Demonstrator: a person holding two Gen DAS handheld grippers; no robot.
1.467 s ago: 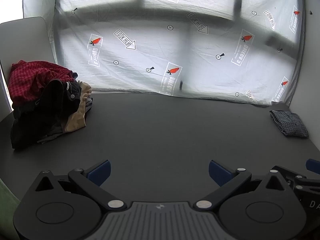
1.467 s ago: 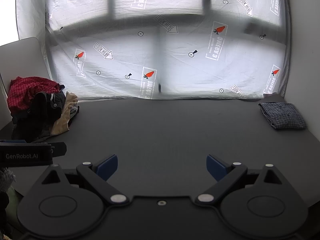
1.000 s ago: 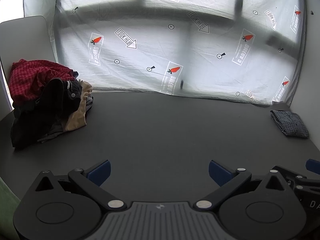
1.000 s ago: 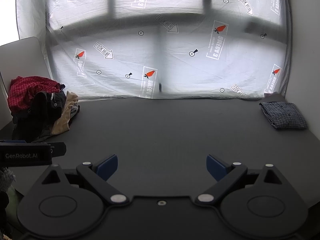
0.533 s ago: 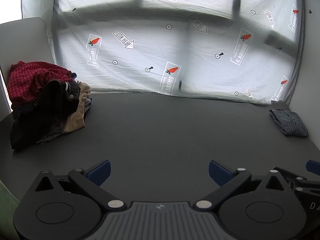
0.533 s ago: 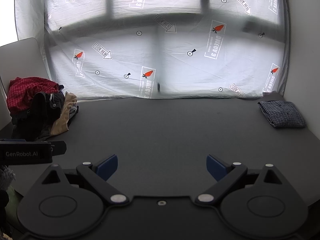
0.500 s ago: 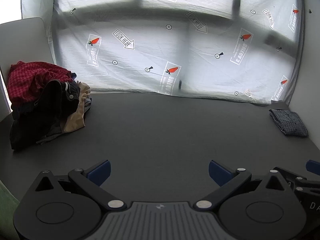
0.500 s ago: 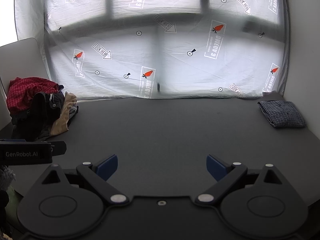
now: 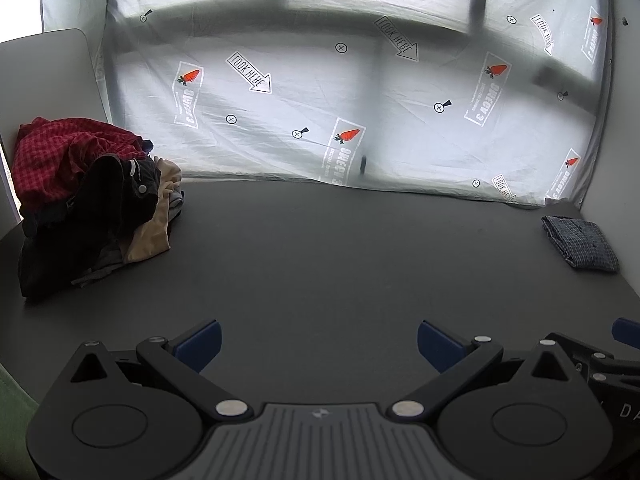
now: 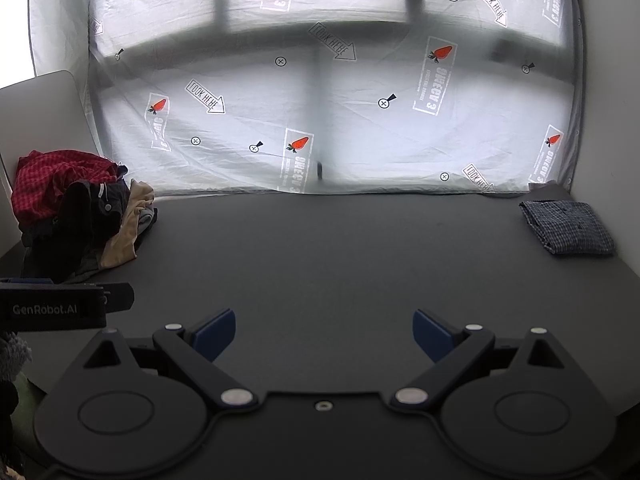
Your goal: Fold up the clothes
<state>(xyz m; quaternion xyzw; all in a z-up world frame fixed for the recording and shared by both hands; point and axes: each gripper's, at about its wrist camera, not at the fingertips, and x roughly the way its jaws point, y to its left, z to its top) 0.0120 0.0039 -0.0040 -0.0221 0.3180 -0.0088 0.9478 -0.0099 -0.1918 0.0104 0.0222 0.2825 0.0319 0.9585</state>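
A heap of unfolded clothes (image 9: 92, 204), red checked, black and tan, lies at the far left of the dark table (image 9: 320, 248); it also shows in the right wrist view (image 10: 80, 216). A folded dark checked garment (image 9: 578, 248) lies at the far right, also in the right wrist view (image 10: 566, 226). My left gripper (image 9: 318, 340) is open and empty above the near table. My right gripper (image 10: 324, 332) is open and empty, level with it. The left gripper's side (image 10: 60, 308) shows at the left of the right wrist view.
A translucent printed sheet (image 9: 340, 100) hangs behind the table's far edge. A white chair back (image 9: 44, 80) stands behind the heap. A white wall (image 10: 608, 120) borders the table's right side. Part of the right gripper (image 9: 600, 356) shows at lower right.
Both views shifted only very slightly; the grippers stay open and the clothes have not moved.
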